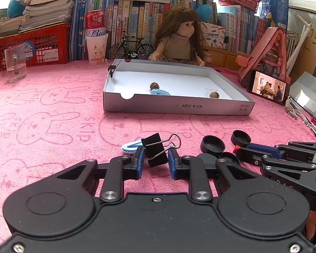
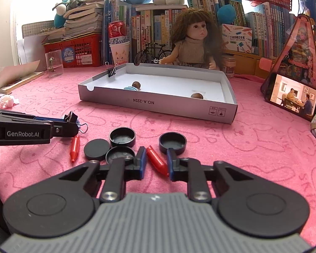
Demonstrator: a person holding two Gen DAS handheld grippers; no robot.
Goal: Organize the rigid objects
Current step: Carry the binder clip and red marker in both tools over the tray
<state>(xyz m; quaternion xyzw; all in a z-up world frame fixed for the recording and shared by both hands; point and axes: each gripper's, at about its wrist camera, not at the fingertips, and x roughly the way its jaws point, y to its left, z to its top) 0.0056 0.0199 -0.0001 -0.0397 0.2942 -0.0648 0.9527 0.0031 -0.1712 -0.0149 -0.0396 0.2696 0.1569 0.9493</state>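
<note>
A grey shallow box (image 1: pixel 179 107) (image 2: pixel 158 103) lies on the pink cloth and holds two brown nuts (image 1: pixel 154 85), a blue clip (image 1: pixel 160 92) and a small binder clip (image 1: pixel 112 68) on its left wall. My left gripper (image 1: pixel 155 158) is shut on a black binder clip (image 1: pixel 155 152); a blue clip (image 1: pixel 131 147) lies just behind it. My right gripper (image 2: pixel 157 161) is open around a red cap (image 2: pixel 157 160) that lies on the cloth between its fingers. Several black round lids (image 2: pixel 122 136) (image 1: pixel 212 144) and a second red cap (image 2: pixel 75 148) lie close by.
A doll (image 1: pixel 179 38), a toy bicycle (image 1: pixel 131 48), a paper cup (image 1: pixel 97 48), a glass mug (image 1: pixel 15 63) and a red basket (image 1: pixel 35 46) stand behind the box before a wall of books. A phone (image 2: pixel 295 97) leans at the right.
</note>
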